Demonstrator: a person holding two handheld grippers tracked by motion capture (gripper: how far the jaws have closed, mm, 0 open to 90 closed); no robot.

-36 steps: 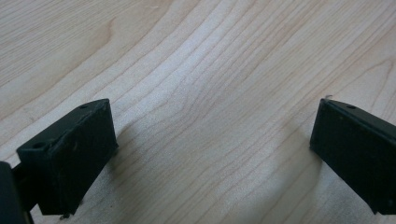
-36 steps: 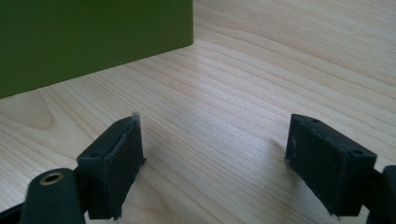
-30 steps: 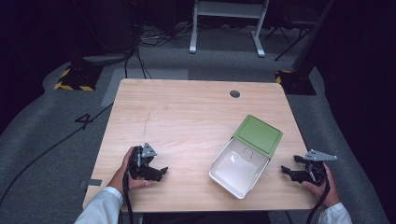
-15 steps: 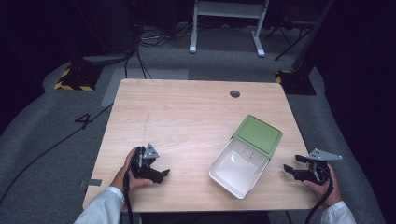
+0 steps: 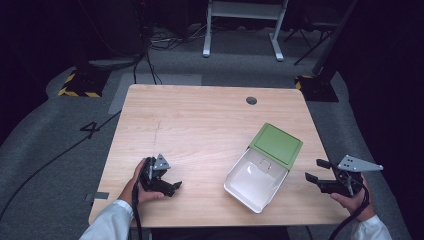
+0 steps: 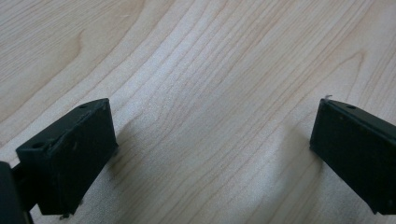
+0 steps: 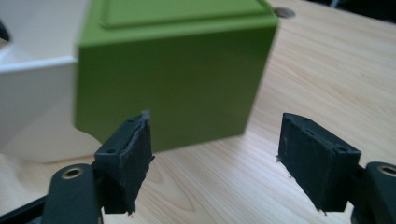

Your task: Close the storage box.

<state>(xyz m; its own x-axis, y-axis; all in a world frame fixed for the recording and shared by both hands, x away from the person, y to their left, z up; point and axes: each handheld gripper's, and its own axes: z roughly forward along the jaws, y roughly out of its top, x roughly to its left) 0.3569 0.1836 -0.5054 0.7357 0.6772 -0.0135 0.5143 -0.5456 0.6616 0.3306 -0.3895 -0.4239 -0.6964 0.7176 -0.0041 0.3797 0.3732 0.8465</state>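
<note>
Resting my left gripper [image 5: 172,187] on the desk [image 5: 200,125], fingers wide, empty. Right gripper [image 5: 316,170], likewise spread and empty, faces the open green-lidded box [image 5: 265,162] nearby, probably lining up a grasp.

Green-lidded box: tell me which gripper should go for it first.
Right, probably. The right gripper sits just off the box's side with its fingers open, and the green lid looms close ahead in its view. The left gripper lies farther off, facing bare table.
</note>
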